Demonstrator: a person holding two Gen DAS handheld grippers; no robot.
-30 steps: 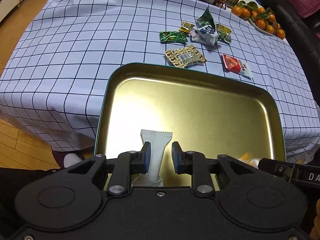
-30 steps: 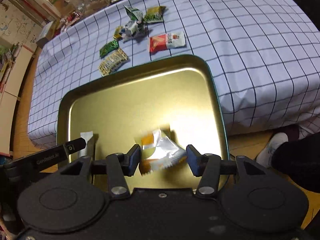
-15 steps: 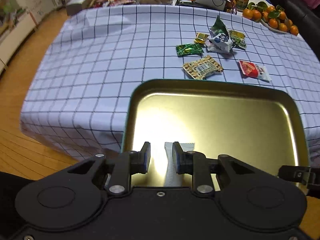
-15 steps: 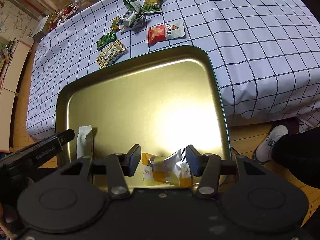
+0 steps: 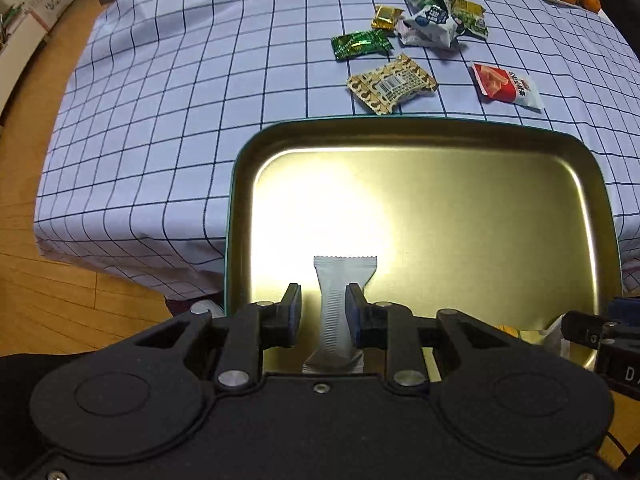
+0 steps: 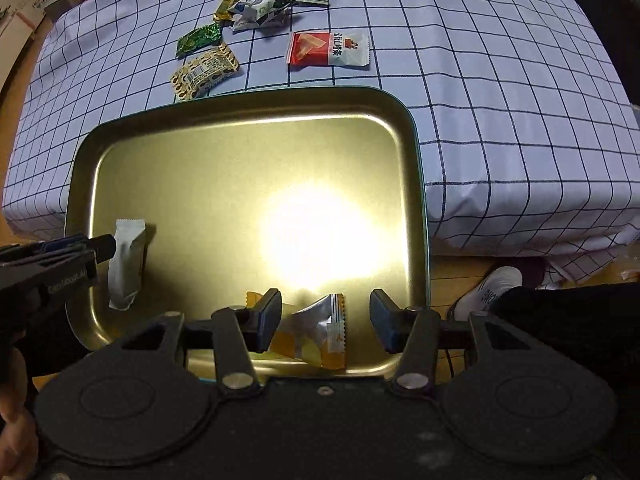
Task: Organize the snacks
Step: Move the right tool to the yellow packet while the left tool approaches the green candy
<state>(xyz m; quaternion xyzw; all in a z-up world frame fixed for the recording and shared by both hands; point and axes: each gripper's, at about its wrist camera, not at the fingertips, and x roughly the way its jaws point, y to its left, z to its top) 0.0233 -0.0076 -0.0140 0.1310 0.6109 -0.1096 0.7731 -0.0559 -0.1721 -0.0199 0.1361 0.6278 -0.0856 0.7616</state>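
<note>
Both my tongs point steeply down over the near end of a gold tray [image 5: 480, 220] that sits at the edge of a checked tablecloth [image 5: 180, 100]. My left gripper [image 5: 323, 305] stands partly open around a white snack packet [image 5: 344, 276]. The packet lies flat on the tray floor, running lengthwise between the fingers. One pad sits right against its side and the other is clear of it, so the packet is released, not pinched. My right gripper [image 6: 326, 318] stands wider, and its jaws have just been closing a little. An orange-and-silver packet [image 6: 320, 332] lies crumpled between them on the tray floor by the near rim. The left finger is at its edge and the right finger well off it, so nothing is gripped there either. Beyond the tray's far rim, six snacks wait on the cloth. A red-and-white packet [image 5: 505, 87] and a tan patterned packet [image 5: 392, 84] lie nearest. Behind them sit a green wrapper [image 5: 360, 45], a small gold wrapper [image 5: 387, 17] and a crumpled white-and-blue bag [image 5: 430, 24], with another green packet [image 5: 470, 20] beside the bag.
</note>
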